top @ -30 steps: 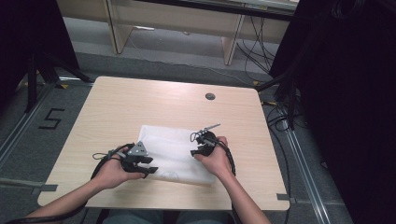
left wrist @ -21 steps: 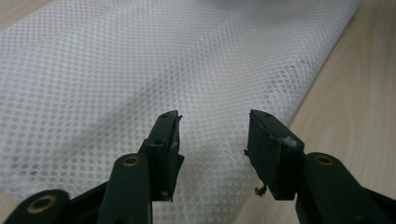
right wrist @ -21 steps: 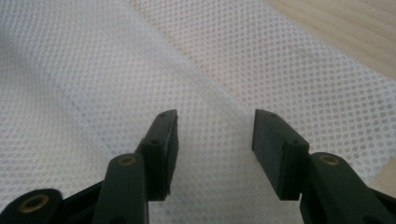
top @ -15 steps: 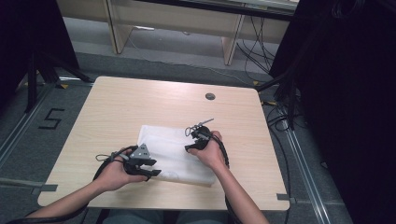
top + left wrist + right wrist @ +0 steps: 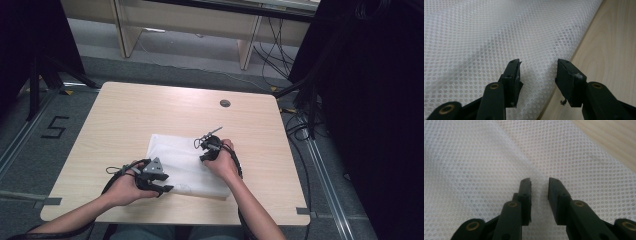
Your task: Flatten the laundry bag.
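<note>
A white mesh cloth [image 5: 182, 160] lies flat on the near half of the wooden table [image 5: 150, 110]. My left gripper [image 5: 167, 189] rests at the cloth's near left edge. In the left gripper view it [image 5: 537, 67] stands open over the mesh [image 5: 486, 32], right by the edge where bare wood [image 5: 614, 37] begins. My right gripper [image 5: 204, 156] points down onto the cloth's middle right. Its jaws [image 5: 539, 186] have just been closing and stand narrow, a raised fold of mesh [image 5: 474, 157] running up between them with a gap still visible.
A round cable hole [image 5: 225, 103] sits near the table's far right. A taped "5" [image 5: 54, 127] marks the floor at the left. Cables [image 5: 300, 130] trail on the floor along the right side, beside dark curtains. Another desk's legs [image 5: 247, 47] stand behind.
My right hand has shifted left and lowered onto the cloth. The left hand has stayed at the near left edge.
</note>
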The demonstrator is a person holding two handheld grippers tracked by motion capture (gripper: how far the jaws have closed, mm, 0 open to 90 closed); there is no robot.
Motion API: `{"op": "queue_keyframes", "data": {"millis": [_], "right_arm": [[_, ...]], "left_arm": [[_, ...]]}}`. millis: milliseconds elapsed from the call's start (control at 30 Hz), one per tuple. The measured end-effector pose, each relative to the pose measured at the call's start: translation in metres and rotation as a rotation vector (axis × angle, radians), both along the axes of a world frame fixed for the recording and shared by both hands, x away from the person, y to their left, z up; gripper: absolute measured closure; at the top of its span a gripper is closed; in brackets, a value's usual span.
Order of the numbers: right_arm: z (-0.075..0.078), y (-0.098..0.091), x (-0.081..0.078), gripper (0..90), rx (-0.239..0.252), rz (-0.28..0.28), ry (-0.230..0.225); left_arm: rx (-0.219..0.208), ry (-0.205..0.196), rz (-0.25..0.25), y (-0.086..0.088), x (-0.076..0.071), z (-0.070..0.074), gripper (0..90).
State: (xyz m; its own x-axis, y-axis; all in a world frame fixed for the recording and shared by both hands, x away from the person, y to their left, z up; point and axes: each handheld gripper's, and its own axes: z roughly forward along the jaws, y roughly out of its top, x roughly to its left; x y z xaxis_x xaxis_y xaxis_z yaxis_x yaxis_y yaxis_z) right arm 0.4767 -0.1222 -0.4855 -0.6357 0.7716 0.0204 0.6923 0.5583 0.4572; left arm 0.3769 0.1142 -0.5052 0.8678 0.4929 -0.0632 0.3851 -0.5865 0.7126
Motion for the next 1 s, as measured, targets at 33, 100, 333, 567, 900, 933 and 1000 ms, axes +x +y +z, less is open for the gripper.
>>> {"op": "queue_keyframes", "data": {"millis": [33,100,333,567,900,933,1000], "right_arm": [[0.000,0.000,0.000,79.4,-0.009,0.013,-0.008],[0.001,0.004,-0.001,86.8,-0.016,0.013,0.010],[0.006,0.006,-0.003,89.8,-0.032,0.025,0.000],[0.026,0.003,-0.011,89.8,0.032,0.016,-0.023],[0.053,0.002,-0.022,89.8,0.076,0.042,-0.077],[0.054,0.002,-0.023,89.8,0.081,0.039,-0.071],[0.055,0.002,-0.024,89.8,0.078,0.046,-0.079]], "left_arm": [[0.000,0.001,0.000,0.000,0.000,0.000,53.6],[0.023,-0.003,-0.008,0.001,0.001,0.000,53.6],[0.026,0.003,-0.010,0.001,0.002,-0.003,53.5],[0.026,0.005,-0.007,0.001,0.002,-0.002,53.3],[-0.100,0.000,0.004,0.007,0.001,0.016,63.0],[-0.113,0.010,-0.006,0.006,-0.001,0.018,68.0],[-0.100,0.017,-0.032,0.002,-0.004,0.018,75.0]]}}
